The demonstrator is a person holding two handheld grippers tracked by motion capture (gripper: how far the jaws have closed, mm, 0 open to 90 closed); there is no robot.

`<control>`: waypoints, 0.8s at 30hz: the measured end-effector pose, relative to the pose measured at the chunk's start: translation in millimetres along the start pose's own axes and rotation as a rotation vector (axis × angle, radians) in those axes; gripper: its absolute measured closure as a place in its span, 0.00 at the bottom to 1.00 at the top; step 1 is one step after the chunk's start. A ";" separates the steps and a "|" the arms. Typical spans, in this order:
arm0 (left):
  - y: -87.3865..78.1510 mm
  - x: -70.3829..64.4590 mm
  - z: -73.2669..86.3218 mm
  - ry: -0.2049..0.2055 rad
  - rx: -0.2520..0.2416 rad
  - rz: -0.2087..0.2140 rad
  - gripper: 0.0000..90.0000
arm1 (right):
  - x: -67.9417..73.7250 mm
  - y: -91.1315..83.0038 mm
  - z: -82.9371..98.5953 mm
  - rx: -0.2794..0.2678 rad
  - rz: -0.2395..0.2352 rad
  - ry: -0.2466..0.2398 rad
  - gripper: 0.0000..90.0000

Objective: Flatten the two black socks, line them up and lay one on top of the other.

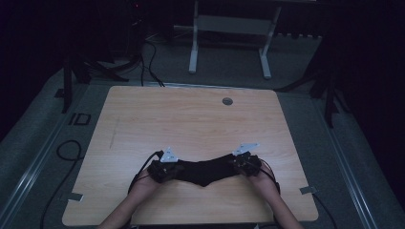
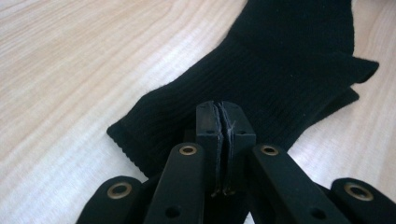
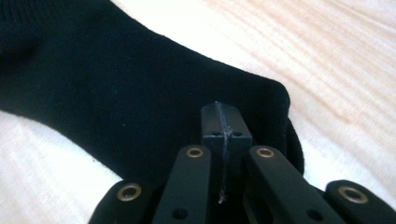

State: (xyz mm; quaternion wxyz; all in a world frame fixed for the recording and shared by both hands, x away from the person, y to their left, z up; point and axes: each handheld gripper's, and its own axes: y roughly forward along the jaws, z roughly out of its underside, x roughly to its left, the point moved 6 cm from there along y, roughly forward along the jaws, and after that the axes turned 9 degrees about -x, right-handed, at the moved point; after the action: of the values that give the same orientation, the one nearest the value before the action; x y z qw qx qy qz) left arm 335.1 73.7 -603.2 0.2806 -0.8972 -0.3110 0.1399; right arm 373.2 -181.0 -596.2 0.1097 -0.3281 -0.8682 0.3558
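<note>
Black sock [image 1: 205, 171] stretched between two grippers, near front edge of wooden table [image 1: 191, 119].
Left gripper [image 2: 225, 122] jaws pressed together, pinching the ribbed cuff end; right gripper [image 3: 223, 125] jaws clamped tight on the other end. Sock lies flat on the tabletop, heel bulging toward the person.

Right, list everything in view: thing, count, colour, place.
sock: one, black, near the table's front edge, stretched between the two grippers
table: one, light wood, centre of the high view
grommet: one, grey, in the table's far side
white frame: one, on the floor beyond the table
cables: several, black, on the floor
left gripper: one, black, jaws shut on the sock's ribbed cuff end
right gripper: one, black, jaws shut on the sock's other end
forearms: two, entering from the bottom
</note>
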 end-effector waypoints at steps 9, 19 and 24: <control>9.9 22.0 -7.8 -0.020 -0.027 -0.018 0.97 | -12.5 8.7 -6.6 -0.018 -0.006 0.050 0.99; 8.2 24.8 -15.2 -0.029 -0.035 -0.031 0.86 | -10.6 5.2 -10.9 -0.035 -0.013 0.038 0.93; -0.3 18.9 -23.7 -0.040 -0.062 -0.023 0.46 | -8.6 -8.7 -23.8 -0.102 -0.027 0.013 0.62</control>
State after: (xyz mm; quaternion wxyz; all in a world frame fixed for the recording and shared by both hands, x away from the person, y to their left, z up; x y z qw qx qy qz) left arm 359.5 76.1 -585.4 0.2476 -0.8990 -0.3309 0.1450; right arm 385.6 -178.2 -572.6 0.1032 -0.3237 -0.8887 0.3077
